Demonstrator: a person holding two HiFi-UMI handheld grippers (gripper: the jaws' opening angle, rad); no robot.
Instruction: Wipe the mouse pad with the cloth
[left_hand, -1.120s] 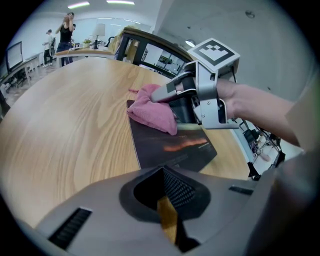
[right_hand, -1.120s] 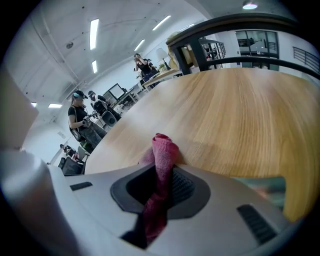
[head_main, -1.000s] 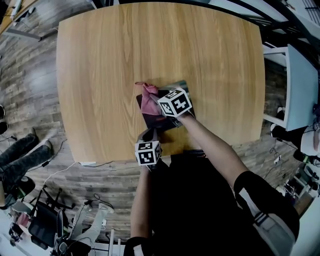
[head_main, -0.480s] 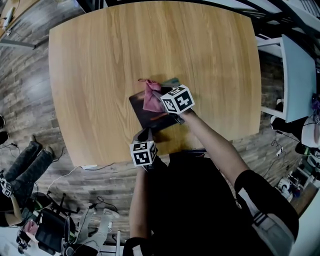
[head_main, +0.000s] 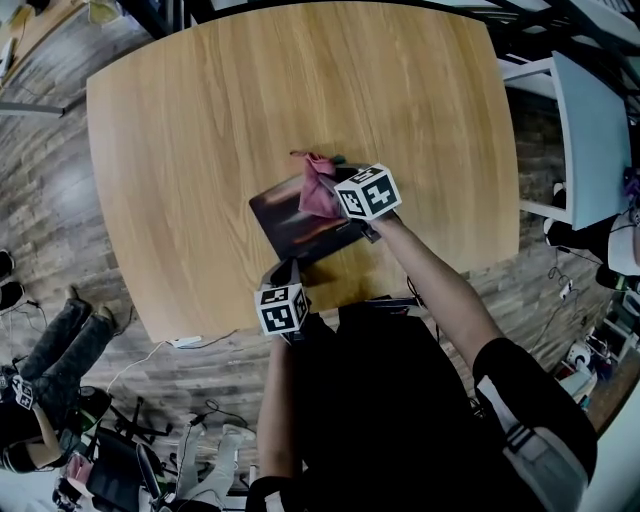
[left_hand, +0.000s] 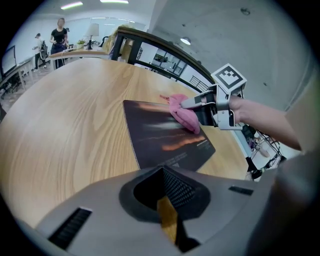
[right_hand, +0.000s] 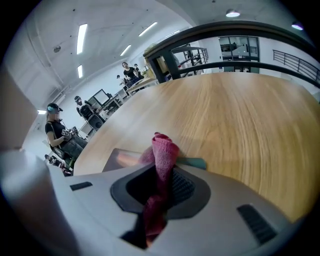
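Observation:
The dark mouse pad (head_main: 288, 222) (left_hand: 160, 137) (right_hand: 120, 159) lies near the front middle of the wooden table (head_main: 220, 110). A pink cloth (head_main: 318, 188) (left_hand: 184, 112) (right_hand: 164, 150) is bunched at the pad's far right corner, and my right gripper (head_main: 337, 190) (right_hand: 162, 175) (left_hand: 192, 102) is shut on it, pressing it down. My left gripper (head_main: 290, 268) (left_hand: 167, 202) sits at the pad's near edge with its jaws close together and only a sliver of table showing between them. The pad's near edge runs out of sight under it.
A white chair (head_main: 590, 130) stands beyond the table's right edge. Cables and gear lie on the floor (head_main: 170, 440) below the front edge. A seated person's legs (head_main: 60, 335) show at lower left. People (right_hand: 57, 132) work at desks in the background.
My right gripper has dragged the cloth across the pad toward its far right corner. The left gripper has stayed at the pad's near edge.

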